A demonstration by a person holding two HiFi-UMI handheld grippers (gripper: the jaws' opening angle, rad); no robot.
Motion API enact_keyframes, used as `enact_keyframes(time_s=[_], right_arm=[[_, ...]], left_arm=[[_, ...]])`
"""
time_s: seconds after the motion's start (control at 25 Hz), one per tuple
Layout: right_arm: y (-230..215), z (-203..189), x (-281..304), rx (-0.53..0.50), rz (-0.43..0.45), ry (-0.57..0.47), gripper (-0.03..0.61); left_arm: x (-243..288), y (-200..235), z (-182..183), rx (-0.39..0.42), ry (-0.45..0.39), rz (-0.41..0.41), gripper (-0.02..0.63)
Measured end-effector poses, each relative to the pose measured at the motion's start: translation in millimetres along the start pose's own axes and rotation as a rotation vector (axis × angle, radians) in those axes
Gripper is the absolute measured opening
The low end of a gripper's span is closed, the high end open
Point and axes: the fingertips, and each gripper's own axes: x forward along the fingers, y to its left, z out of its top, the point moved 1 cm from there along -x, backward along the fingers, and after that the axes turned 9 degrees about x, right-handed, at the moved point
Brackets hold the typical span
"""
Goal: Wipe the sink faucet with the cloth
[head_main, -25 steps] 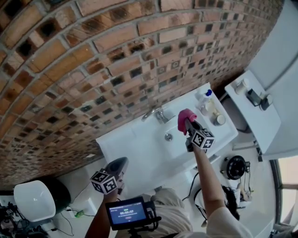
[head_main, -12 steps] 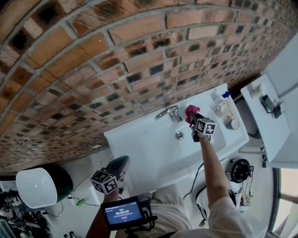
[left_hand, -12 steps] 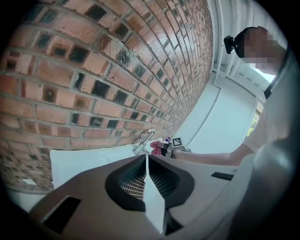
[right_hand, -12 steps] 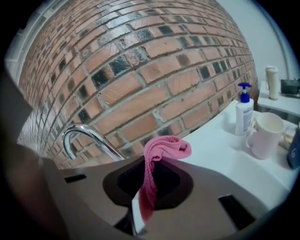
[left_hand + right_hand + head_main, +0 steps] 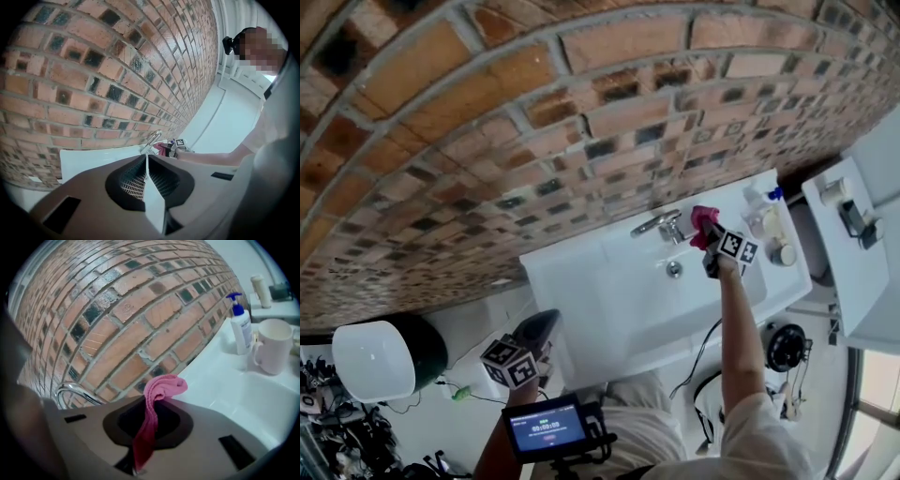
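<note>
In the head view the chrome faucet (image 5: pixel 664 225) stands at the back of the white sink (image 5: pixel 581 281), against the brick wall. My right gripper (image 5: pixel 707 234) is shut on a pink cloth (image 5: pixel 703 221), which bunches out past its tips just right of the faucet base. In the right gripper view the cloth (image 5: pixel 157 394) is pinched between the jaws, with the faucet spout (image 5: pixel 75 392) to its left. My left gripper (image 5: pixel 544 326) hangs below the sink's front left corner; its jaws (image 5: pixel 146 159) are shut with nothing in them.
A pump bottle (image 5: pixel 241 329) and a white mug (image 5: pixel 276 352) stand on the sink's right rim. A white bin (image 5: pixel 370 370) sits on the floor at the left. A white tank top (image 5: pixel 848 253) with small items lies to the right.
My right gripper has carried the cloth down and toward the wall, from over the basin to beside the faucet base. The left gripper stays low below the sink, still shut.
</note>
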Motion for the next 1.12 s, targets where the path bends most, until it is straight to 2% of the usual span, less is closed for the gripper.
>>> enact_keyframes(time_s=[0.08, 0.16, 0.28, 0.36, 0.52, 0.64, 0.76, 0.84, 0.92, 0.96, 1.04, 1.12], right_arm=[[2.9, -4.3, 3.9, 0.062, 0.059, 0.006, 0.041], [6.9, -7.2, 5.0, 0.081, 0.071, 0.022, 0.040], [14.4, -13.1, 4.1, 0.042, 0.063, 0.093, 0.040], [20.4, -24.7, 5.1, -0.010, 0.054, 0.178, 0.040], [34.4, -65.2, 2.0, -0.259, -0.050, 0.370, 0.040], [45.9, -86.9, 4.4, -0.374, -0.082, 0.405, 0.040], [56.2, -110.1, 7.0, -0.615, -0.170, 0.451, 0.040], [60.0, -133.7, 13.4, -0.753, -0.194, 0.479, 0.040], [62.5, -149.9, 20.0, -0.848, -0.200, 0.469, 0.040], [65.3, -150.4, 21.9, -0.856, -0.197, 0.441, 0.040], [69.7, -135.4, 21.7, -0.816, -0.211, 0.347, 0.040], [64.9, -105.8, 16.8, -0.788, -0.289, 0.241, 0.040]], left_arm=[[-2.4, 3.4, 0.2, -0.002, -0.003, 0.004, 0.003], [-4.2, 4.3, -0.4, -0.008, -0.005, 0.004, 0.003], [-4.1, 4.1, -2.3, -0.012, -0.006, -0.003, 0.003], [-2.3, 4.4, -3.6, -0.015, -0.006, -0.008, 0.003], [1.5, 3.0, -7.1, -0.024, -0.002, -0.022, 0.003], [3.5, 1.9, -4.3, -0.024, -0.006, -0.029, 0.003], [2.0, 2.2, -3.1, -0.025, -0.013, -0.022, 0.003], [0.3, 1.8, -2.1, -0.018, -0.010, -0.020, 0.003], [-1.4, 2.0, -1.8, -0.019, -0.010, -0.015, 0.003], [-2.6, 2.3, -1.7, -0.021, -0.012, -0.013, 0.003], [-6.1, 4.1, -2.0, -0.020, -0.016, -0.007, 0.003], [-10.5, 5.7, -2.1, -0.022, -0.018, 0.001, 0.003]])
